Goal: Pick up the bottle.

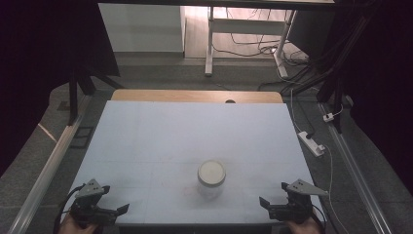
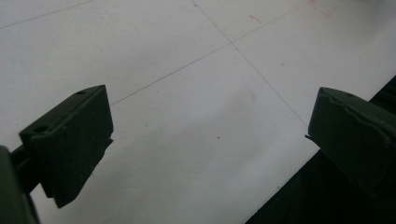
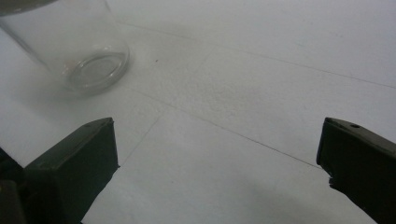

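White sheeting covers the table (image 1: 160,141), with a wooden edge at its far side; beyond lie grey floor, cables and a power strip (image 1: 311,143); the high view shows a clear glass jar (image 1: 211,178) with a white lid standing upright near the front centre, between the two grippers and apart from both; the right gripper view shows the jar's transparent base at upper left; the left gripper (image 1: 120,208) has jaws spread wide over the sheet's front edge; the right gripper (image 1: 271,193) likewise stands spread, empty; both are held low at the front corners, jaws pointing inward.
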`<state>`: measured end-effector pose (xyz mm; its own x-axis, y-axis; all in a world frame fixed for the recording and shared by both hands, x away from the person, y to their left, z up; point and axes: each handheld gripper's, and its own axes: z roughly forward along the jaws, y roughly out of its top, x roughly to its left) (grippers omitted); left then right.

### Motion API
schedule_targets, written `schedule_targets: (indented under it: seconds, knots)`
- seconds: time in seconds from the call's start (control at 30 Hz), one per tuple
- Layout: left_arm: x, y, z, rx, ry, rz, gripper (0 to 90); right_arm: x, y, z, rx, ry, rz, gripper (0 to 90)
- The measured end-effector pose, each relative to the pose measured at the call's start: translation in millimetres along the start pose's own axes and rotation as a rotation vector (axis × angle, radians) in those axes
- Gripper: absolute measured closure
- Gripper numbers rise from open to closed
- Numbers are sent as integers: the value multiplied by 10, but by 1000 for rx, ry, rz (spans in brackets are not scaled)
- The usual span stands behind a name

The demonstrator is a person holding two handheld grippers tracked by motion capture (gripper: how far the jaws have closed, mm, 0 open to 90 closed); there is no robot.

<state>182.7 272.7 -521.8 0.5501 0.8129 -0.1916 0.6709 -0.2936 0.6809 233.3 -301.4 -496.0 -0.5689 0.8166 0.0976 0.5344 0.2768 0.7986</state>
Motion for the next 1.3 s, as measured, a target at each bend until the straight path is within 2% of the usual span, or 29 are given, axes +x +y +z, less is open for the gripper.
schedule_targets:
  seconds: [0.13, 0.4, 0.63, 0.97, 1.13, 1.2, 1.3]
  knots:
    - [1, -2, -3, -1, -8, 3, 12, 24, 6, 16, 16, 4, -27, 0]
    - [-13, 7, 12, 13, -6, 16, 10, 16, 4, 13, 11, 9, -24, 0]
    - [-7, 6, 13, 14, -11, 12, 10, 16, 8, 18, 16, 10, -23, 0]
    - [-10, 8, 17, 16, -13, 16, 10, 47, 16, 28, 26, 24, -60, 0]
    - [2, 5, 11, 12, -16, 7, 10, 84, 45, 41, 30, 56, -65, 0]
    - [2, 4, 12, 10, -16, 6, 10, 93, 51, 40, 32, 55, -67, 0]
    - [3, 5, 11, 11, -16, 6, 10, 128, 78, 38, 28, 69, -84, 0]
